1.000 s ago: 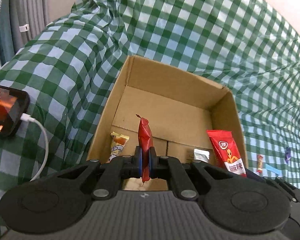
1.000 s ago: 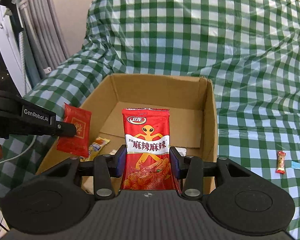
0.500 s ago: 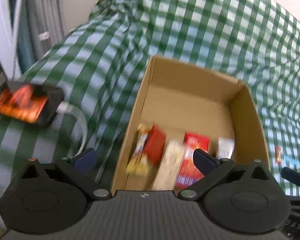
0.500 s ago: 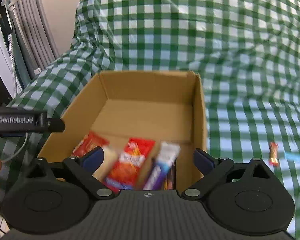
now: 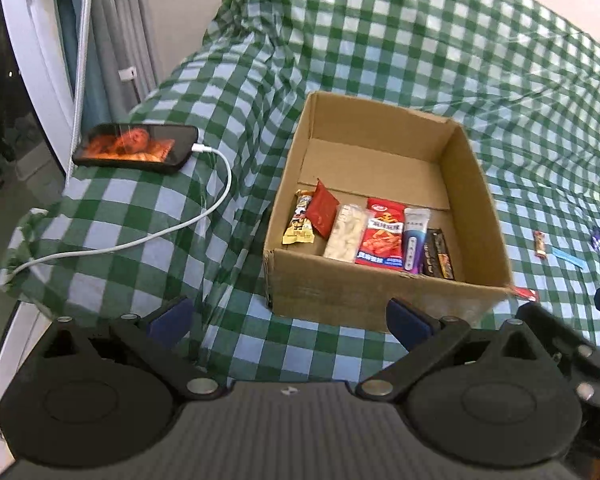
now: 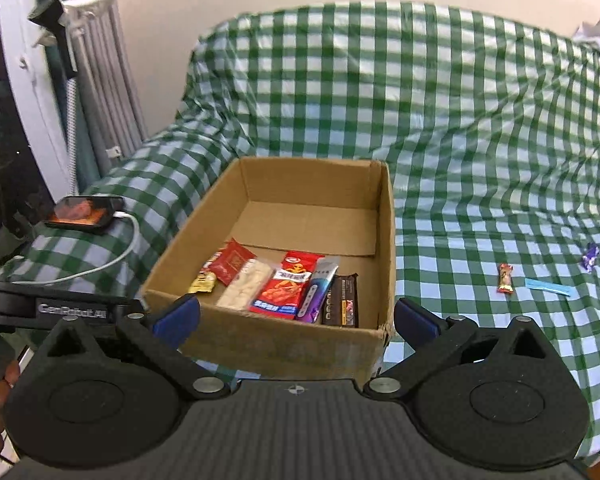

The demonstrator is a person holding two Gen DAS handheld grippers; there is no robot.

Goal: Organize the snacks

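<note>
From my left gripper (image 5: 288, 318), spread wide and empty, the box (image 5: 384, 300) sits just ahead on the cloth (image 5: 380, 40), snacks (image 5: 381, 234) lined along its near wall. From my right gripper (image 6: 296, 318), jaws still opening around nothing, the box (image 6: 284, 346) lies straight ahead, with a candy (image 6: 505, 278) loose to its right.

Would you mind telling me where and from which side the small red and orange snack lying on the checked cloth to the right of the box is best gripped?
Grip the small red and orange snack across its narrow middle, coming down from above. It lies flat on the checked cloth, long axis running away from the camera, clear of the blue strip, so the open right gripper can straddle its short width.
</note>
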